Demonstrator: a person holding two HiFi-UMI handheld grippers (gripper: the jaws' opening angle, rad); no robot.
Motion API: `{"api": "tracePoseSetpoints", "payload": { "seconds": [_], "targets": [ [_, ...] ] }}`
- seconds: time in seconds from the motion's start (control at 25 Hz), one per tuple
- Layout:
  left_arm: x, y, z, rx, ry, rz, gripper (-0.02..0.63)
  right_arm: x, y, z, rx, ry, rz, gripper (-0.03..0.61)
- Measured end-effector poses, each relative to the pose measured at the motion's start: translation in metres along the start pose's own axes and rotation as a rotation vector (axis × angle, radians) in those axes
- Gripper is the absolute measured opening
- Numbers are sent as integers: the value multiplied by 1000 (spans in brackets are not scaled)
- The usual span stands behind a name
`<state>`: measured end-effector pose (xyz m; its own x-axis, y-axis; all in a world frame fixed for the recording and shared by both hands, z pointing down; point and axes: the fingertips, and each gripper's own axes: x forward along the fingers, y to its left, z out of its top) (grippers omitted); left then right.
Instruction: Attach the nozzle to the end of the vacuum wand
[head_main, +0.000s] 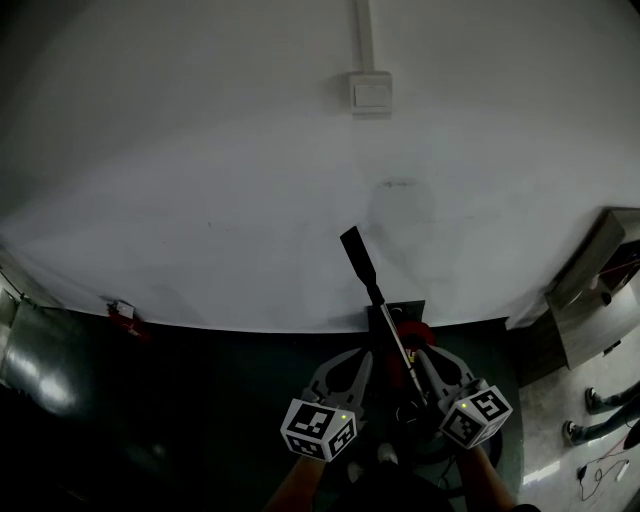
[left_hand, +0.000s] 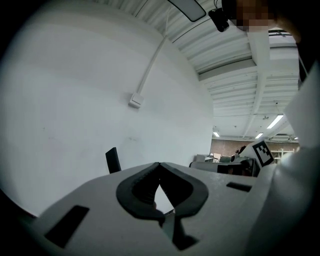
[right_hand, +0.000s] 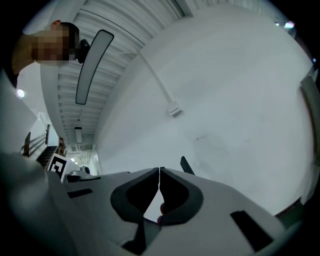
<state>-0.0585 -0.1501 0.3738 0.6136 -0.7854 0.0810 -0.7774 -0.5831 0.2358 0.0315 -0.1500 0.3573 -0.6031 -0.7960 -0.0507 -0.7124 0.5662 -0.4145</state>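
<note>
The vacuum wand (head_main: 393, 338) is a thin silver tube that rises from a red vacuum body (head_main: 417, 334) toward the white wall. A flat black nozzle (head_main: 357, 257) sits at its far end. The nozzle's tip also shows above the jaws in the left gripper view (left_hand: 113, 160) and in the right gripper view (right_hand: 186, 165). My left gripper (head_main: 363, 357) is just left of the wand, and my right gripper (head_main: 417, 352) is just right of it. Both point level toward the wall with their tips together and nothing between them.
A white wall fills the view ahead, with a switch box (head_main: 371, 92) and a conduit above it. A grey cabinet (head_main: 600, 290) stands at the right, with a person's feet (head_main: 598, 402) beside it. A small red thing (head_main: 122, 310) lies at the wall's foot, left.
</note>
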Motion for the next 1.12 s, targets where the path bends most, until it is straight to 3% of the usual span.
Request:
{"api": "tracePoseSetpoints", "payload": {
  "seconds": [0.32, 1.12],
  "targets": [
    [-4, -21, 8, 10, -7, 6, 4, -10, -1, 0, -38, 31, -3, 18],
    [6, -31, 1, 6, -8, 84, 5, -17, -20, 0, -7, 29, 42, 18]
  ]
}}
